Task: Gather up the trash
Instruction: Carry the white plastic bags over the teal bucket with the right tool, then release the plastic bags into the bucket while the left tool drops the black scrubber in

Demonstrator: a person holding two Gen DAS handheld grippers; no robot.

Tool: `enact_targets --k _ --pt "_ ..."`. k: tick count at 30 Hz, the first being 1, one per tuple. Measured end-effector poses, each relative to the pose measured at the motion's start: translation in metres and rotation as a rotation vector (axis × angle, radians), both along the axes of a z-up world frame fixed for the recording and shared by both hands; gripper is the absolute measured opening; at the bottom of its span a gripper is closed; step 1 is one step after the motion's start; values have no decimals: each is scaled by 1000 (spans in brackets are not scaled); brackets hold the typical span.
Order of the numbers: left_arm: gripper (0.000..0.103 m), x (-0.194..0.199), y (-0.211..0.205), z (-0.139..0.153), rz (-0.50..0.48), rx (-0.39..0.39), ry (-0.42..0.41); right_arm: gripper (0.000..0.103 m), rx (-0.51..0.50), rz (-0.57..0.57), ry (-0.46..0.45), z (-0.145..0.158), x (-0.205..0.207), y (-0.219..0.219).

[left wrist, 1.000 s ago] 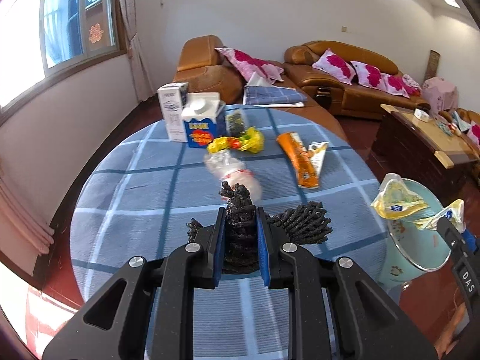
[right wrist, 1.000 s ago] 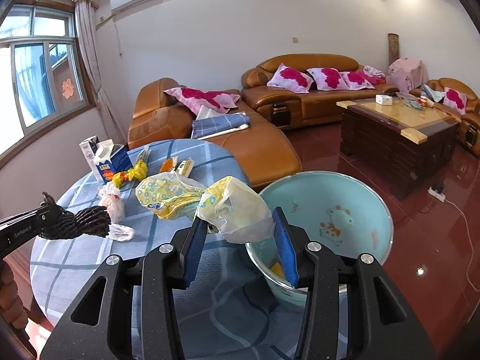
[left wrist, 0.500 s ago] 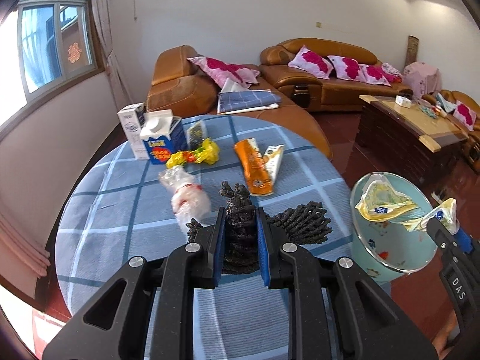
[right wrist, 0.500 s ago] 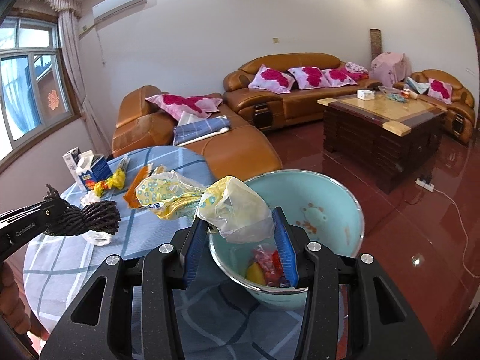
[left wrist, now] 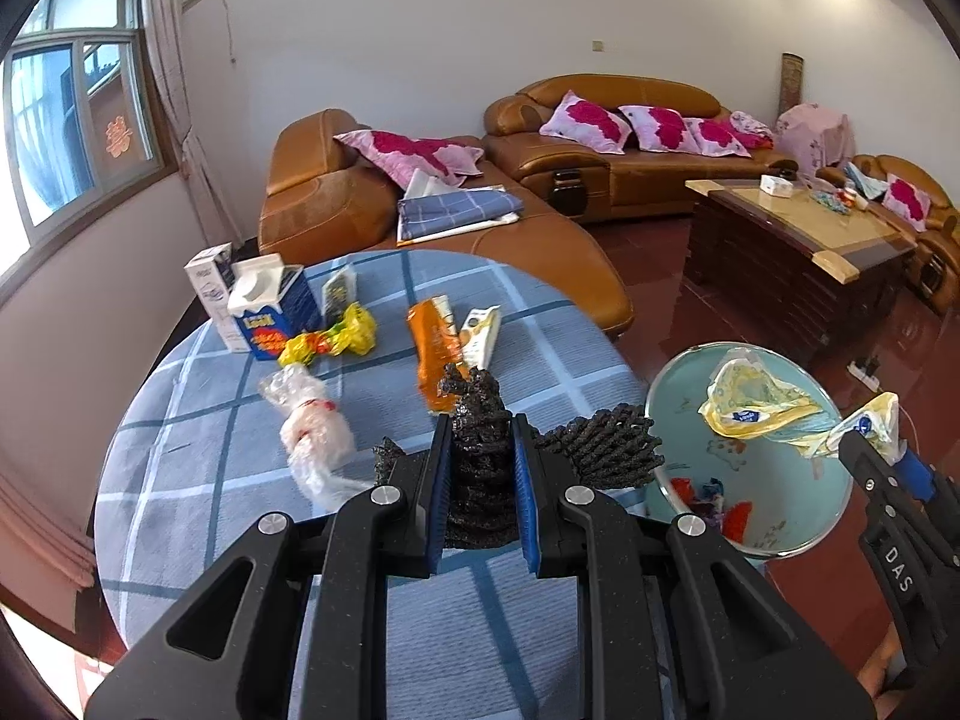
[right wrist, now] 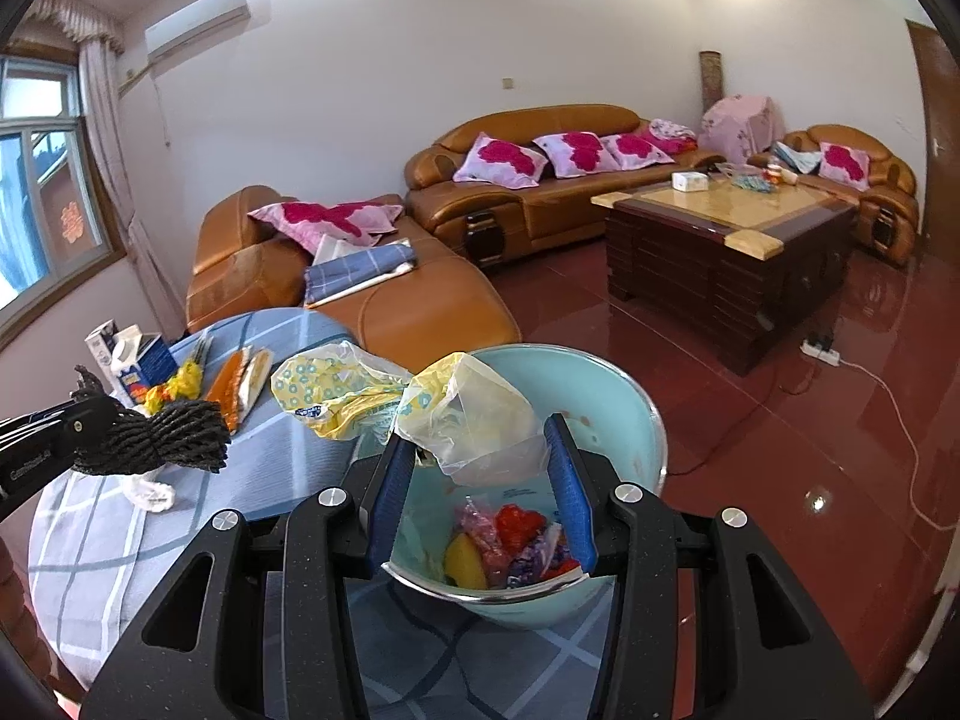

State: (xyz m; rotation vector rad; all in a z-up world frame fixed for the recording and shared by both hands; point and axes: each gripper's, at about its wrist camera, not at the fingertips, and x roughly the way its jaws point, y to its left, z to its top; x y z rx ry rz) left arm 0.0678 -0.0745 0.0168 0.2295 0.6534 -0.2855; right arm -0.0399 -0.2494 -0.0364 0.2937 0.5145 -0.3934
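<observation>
My left gripper (left wrist: 478, 474) is shut on a bundle of black rope (left wrist: 591, 447) held above the round table; it also shows in the right wrist view (right wrist: 162, 441). My right gripper (right wrist: 480, 468) is shut on a yellow plastic bag (right wrist: 474, 414), held over the light blue basin (right wrist: 624, 396). The basin holds colourful wrappers (right wrist: 510, 540). In the left wrist view the bag (left wrist: 756, 405) hangs over the basin (left wrist: 678, 396) at the right, with the right gripper (left wrist: 882, 450) beside it.
On the blue checked table (left wrist: 192, 456) lie a clear crumpled bag (left wrist: 312, 438), an orange packet (left wrist: 435, 348), a white wrapper (left wrist: 480, 333), a yellow-red wrapper (left wrist: 327, 339), a blue carton (left wrist: 273, 312) and a white box (left wrist: 210, 282). Sofas (right wrist: 540, 192) and coffee table (right wrist: 720, 240) stand beyond.
Both grippers have moved right towards the basin. The yellow bag now hangs over the basin's inside, and the rope bundle has come closer to the table's right edge.
</observation>
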Motion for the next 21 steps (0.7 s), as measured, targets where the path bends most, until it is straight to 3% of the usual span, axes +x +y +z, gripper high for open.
enact_targets --k 21 --pt "19 -1 -61 -9 -100 25 15 45 11 -142 46 -15 -4 -41"
